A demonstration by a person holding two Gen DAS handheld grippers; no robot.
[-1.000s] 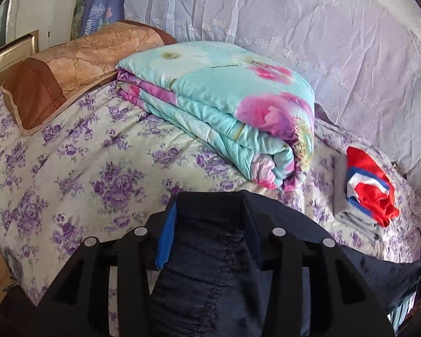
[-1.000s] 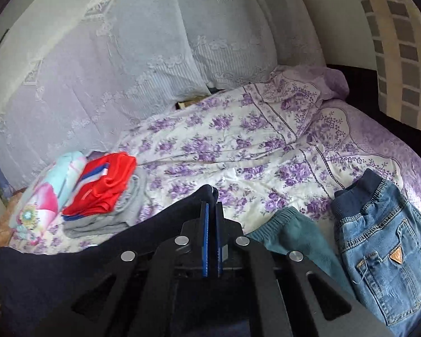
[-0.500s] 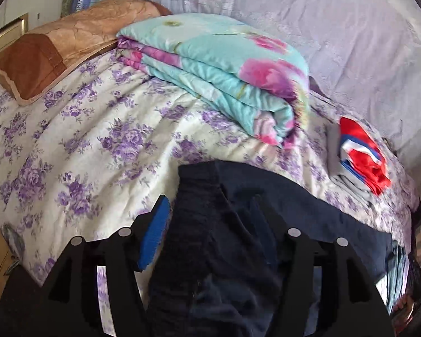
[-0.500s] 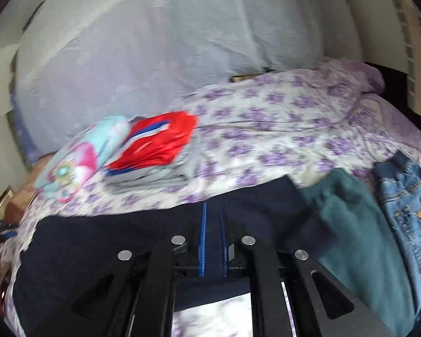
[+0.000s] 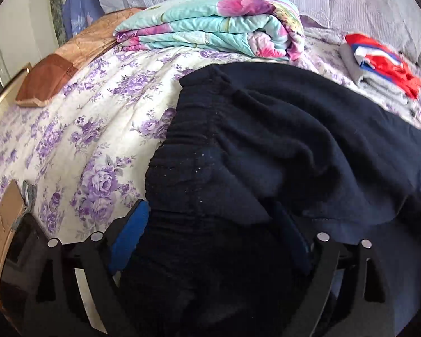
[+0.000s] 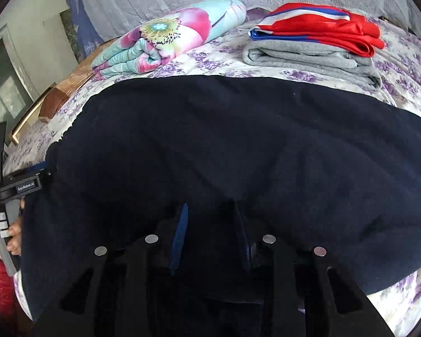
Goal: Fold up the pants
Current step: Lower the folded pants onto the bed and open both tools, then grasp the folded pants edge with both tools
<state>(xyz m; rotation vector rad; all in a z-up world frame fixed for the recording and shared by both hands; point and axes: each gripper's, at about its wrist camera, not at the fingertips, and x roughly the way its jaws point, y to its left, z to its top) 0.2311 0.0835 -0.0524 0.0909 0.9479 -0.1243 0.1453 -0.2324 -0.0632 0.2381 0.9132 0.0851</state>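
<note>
Both jaws are opening: the left gripper [image 5: 210, 224] stands wide around the navy pants [image 5: 280, 140], whose waistband lies loose between its pads, and the right gripper [image 6: 210, 216] is parted over them. The pants lie spread on the floral bed [image 5: 98, 118]. At one o'clock beyond sits a folded clothes pile [image 6: 314, 42], at eleven a folded quilt [image 6: 168, 36].

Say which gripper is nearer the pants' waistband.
Left. The left gripper straddles the waistband, jaws opening; the right gripper is farther along the pants, jaws opening over plain cloth.
</note>
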